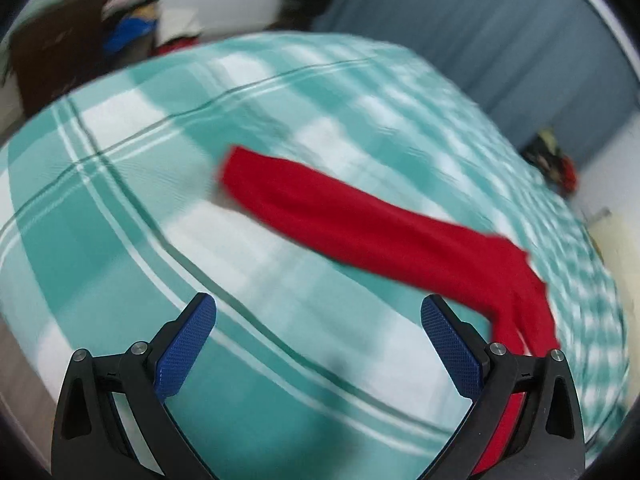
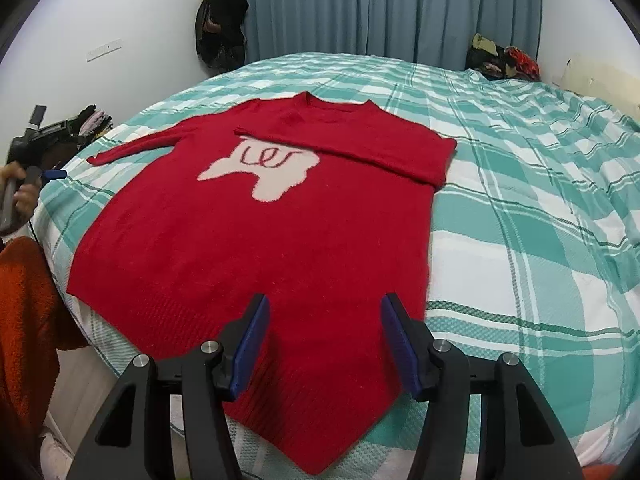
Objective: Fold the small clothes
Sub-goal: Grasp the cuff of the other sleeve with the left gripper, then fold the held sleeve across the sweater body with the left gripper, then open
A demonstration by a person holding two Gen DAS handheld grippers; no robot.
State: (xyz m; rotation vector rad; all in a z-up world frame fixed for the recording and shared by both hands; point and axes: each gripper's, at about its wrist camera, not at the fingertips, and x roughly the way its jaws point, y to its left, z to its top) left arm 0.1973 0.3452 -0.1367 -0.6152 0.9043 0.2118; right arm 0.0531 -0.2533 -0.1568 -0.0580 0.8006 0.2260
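A small red sweater (image 2: 256, 236) with a white figure on its chest lies flat on the bed. Its right sleeve (image 2: 352, 148) is folded across the chest. Its left sleeve (image 2: 132, 148) lies stretched out to the left. My right gripper (image 2: 322, 320) is open and empty, just above the sweater's hem. My left gripper (image 1: 318, 316) is open and empty over the bedsheet. In the blurred left wrist view the stretched-out sleeve (image 1: 360, 216) lies ahead and to the right of the fingers. The left gripper also shows at the far left of the right wrist view (image 2: 54, 174).
The bed has a teal and white checked sheet (image 2: 520, 208). Blue curtains (image 2: 392, 4) hang behind it. Clothes are piled at the far right corner (image 2: 500, 58) and at the left (image 2: 94, 122). A dark bag (image 2: 220, 20) hangs on the wall. An orange blanket (image 2: 24, 312) is at the left.
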